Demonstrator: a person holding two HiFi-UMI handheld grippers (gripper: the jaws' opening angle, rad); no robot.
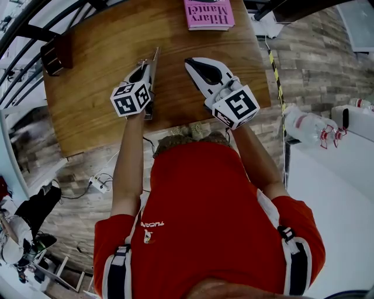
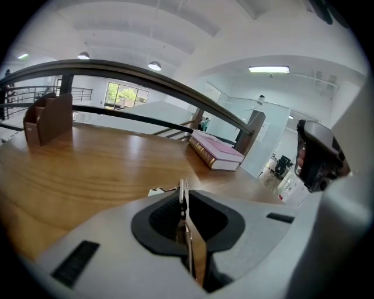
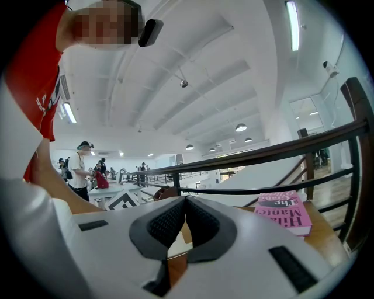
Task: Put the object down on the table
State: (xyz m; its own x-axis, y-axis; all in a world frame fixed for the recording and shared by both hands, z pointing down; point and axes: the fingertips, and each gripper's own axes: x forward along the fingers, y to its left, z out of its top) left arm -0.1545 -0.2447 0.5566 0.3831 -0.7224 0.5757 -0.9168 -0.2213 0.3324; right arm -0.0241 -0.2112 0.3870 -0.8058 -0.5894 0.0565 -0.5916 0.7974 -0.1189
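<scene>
My left gripper (image 1: pixel 146 64) (image 2: pixel 183 191) hangs low over the wooden table (image 1: pixel 93 87), its jaws shut on a thin flat strip (image 1: pixel 155 64) (image 2: pixel 188 233) held on edge. The strip runs back along the gripper and pokes a little past the tips. Whether it touches the tabletop I cannot tell. A small white and wire piece (image 2: pixel 156 191) shows just beyond the left jaw. My right gripper (image 1: pixel 193 63) (image 3: pixel 186 202) hovers beside it to the right, shut with nothing between its pads; its body also appears at the right of the left gripper view (image 2: pixel 317 155).
A pink book (image 1: pixel 208 13) (image 2: pixel 216 153) (image 3: pixel 287 212) lies at the table's far edge. A brown holder (image 1: pixel 55 55) (image 2: pixel 48 120) stands at the far left corner. Black railings run behind the table. A plastic bottle (image 1: pixel 310 127) lies on a white surface to the right.
</scene>
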